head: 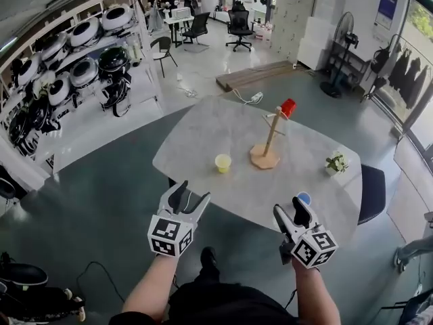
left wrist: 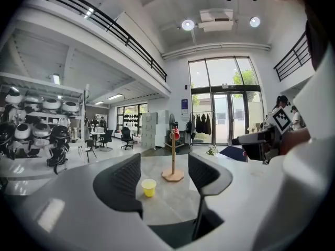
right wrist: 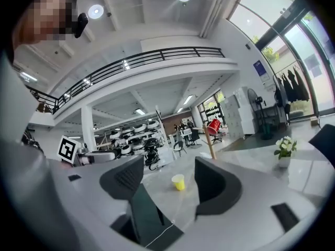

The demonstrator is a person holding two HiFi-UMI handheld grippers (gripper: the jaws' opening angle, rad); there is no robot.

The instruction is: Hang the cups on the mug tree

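Note:
A wooden mug tree [head: 270, 137] stands near the middle of the pale marble table [head: 203, 131], with a red cup [head: 288, 107] hung on an upper peg. A yellow cup [head: 222, 162] stands upright to the left of the tree's base. A blue cup [head: 304, 198] sits near the front right edge, partly hidden behind my right gripper [head: 289, 212]. My left gripper [head: 191, 193] hovers at the front edge, open and empty. In the left gripper view the yellow cup [left wrist: 148, 186] and the mug tree [left wrist: 173, 156] show far off between the jaws. My right gripper [right wrist: 170, 184] is open and empty too, facing the yellow cup [right wrist: 178, 181].
A small potted plant [head: 336, 162] stands at the table's right edge, beside a dark chair [head: 372, 191]. Shelves of helmets [head: 74, 59] line the left wall. A wooden platform [head: 254, 74] and office chairs lie on the floor beyond the table.

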